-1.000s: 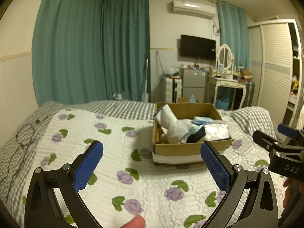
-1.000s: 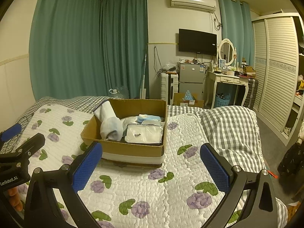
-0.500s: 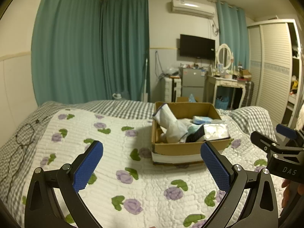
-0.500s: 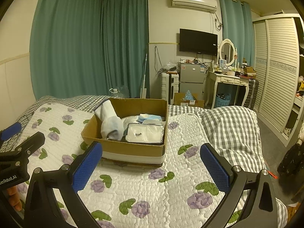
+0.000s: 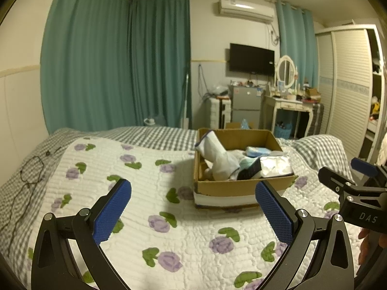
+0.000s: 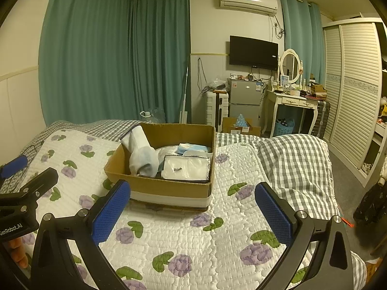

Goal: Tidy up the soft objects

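Several soft items fill the cardboard box (image 6: 169, 189) I am facing on the bed: a white rolled cloth (image 6: 141, 153) leaning against its left wall, a clear-wrapped white pack (image 6: 186, 170) at the front right, and a light blue packet (image 6: 193, 148) behind it. The box sits on a white quilt (image 6: 193, 241) printed with purple flowers and green leaves, which lies over a grey checked blanket (image 6: 297, 159). My left hand-held gripper (image 5: 193, 207) hovers above the quilt, its blue pads spread wide with nothing between them, the box just ahead and to the right. My right hand-held gripper (image 6: 192, 207) is likewise released and empty, its left pad in line with the box's near wall. Each gripper shows at the edge of the other's view. Behind the bed hang teal curtains (image 6: 108, 55); a wall television (image 6: 253, 52), a small grey fridge (image 6: 244, 99), a white dressing table (image 6: 292, 102) with an oval mirror and a louvred wardrobe (image 6: 355, 91) line the far side.
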